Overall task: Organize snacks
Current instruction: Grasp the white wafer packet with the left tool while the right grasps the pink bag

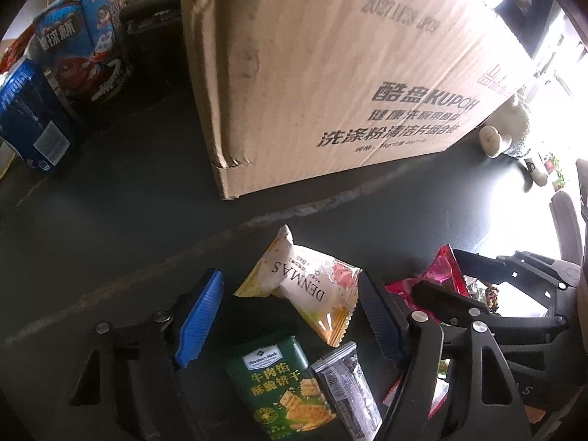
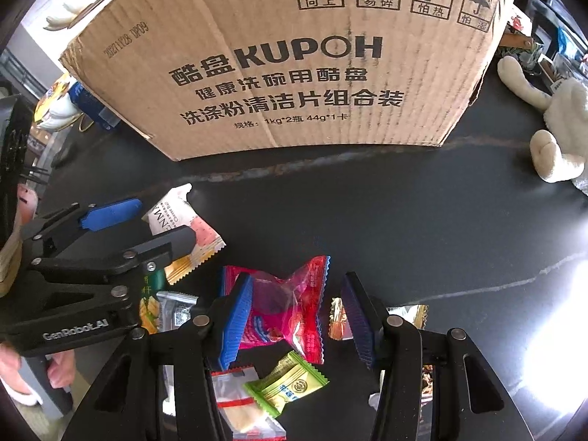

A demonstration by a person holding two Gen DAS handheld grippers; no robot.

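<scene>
Right gripper (image 2: 294, 316) spread, straddling crinkled red-pink plastic snack packet (image 2: 290, 305), pads not yet pinching, long axis running jaw to jaw; left gripper (image 1: 290, 316) spread round white-yellow DENMAS pouch (image 1: 312, 286), lying diagonal on dark tabletop (image 1: 110, 220).

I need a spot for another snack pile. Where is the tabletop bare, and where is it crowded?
Bare: the dark strip between the cardboard box and the packets, and the stretch running right toward the plush toy. Also left of the box, before the blue cartons. Crowded: the near edge, where both grippers hang over the DENMAS packet and red packet.
</scene>
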